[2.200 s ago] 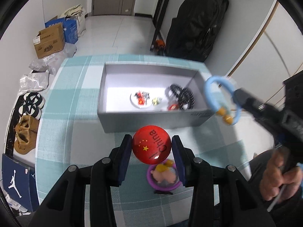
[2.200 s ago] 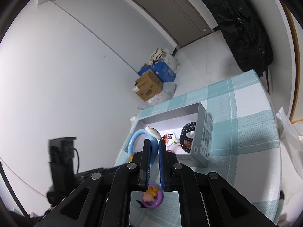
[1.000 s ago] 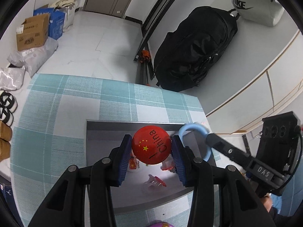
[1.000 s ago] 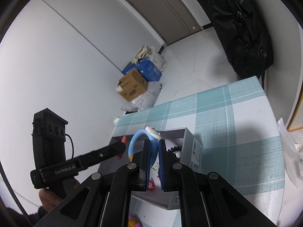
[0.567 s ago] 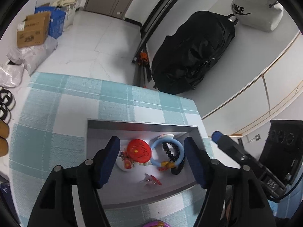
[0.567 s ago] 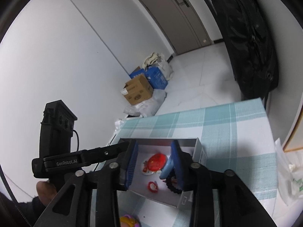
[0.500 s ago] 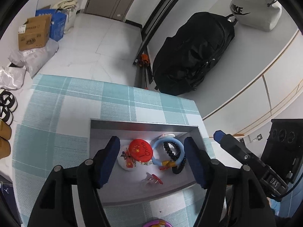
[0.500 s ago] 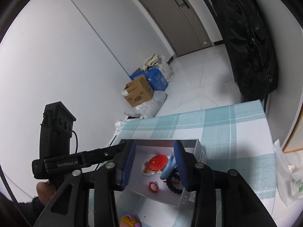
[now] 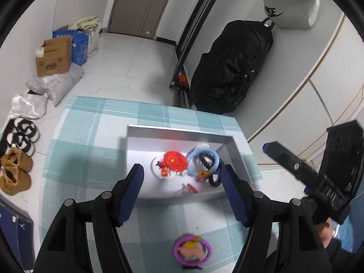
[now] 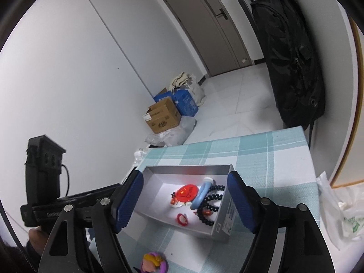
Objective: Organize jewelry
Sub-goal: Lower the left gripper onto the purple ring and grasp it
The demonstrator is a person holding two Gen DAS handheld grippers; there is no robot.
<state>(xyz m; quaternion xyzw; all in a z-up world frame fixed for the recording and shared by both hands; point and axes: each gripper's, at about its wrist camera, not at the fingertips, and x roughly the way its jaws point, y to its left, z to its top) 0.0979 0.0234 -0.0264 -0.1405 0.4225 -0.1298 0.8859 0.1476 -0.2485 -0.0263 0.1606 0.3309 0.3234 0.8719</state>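
Jewelry lay gathered in the grey box (image 9: 236, 152) on the checked tablecloth (image 9: 91, 136), which is where a tidying job would want it. The red badge (image 9: 175, 161) rested on a white disc near the middle of the box floor, and the blue ring (image 9: 193, 157) lay just to its right, over the black bead bracelet (image 10: 210, 201) coiled against the right wall. A small red-and-white charm (image 10: 182, 218) sat alone nearer the front wall. These pieces touched or overlapped one another, probably because they had simply been dropped in rather than arranged.

The left gripper (image 9: 182, 188) hung above the near edge of the box with its jaws wide and nothing between them; they had just been opening, and the gap framed the badge below. The right gripper (image 10: 185, 201) hovered over the same box from the right side, its jaws also wide, likewise just opened further, and empty, with the ring and beads showing between its pads. Both sets of fingers stood clear of the box walls, which suited a release from above.

One piece was left outside: a purple ring with a small figure (image 9: 192, 251) lay on the cloth just in front of the box, near the person. By my judgement it was the next thing to collect, and the left gripper was closer to it.
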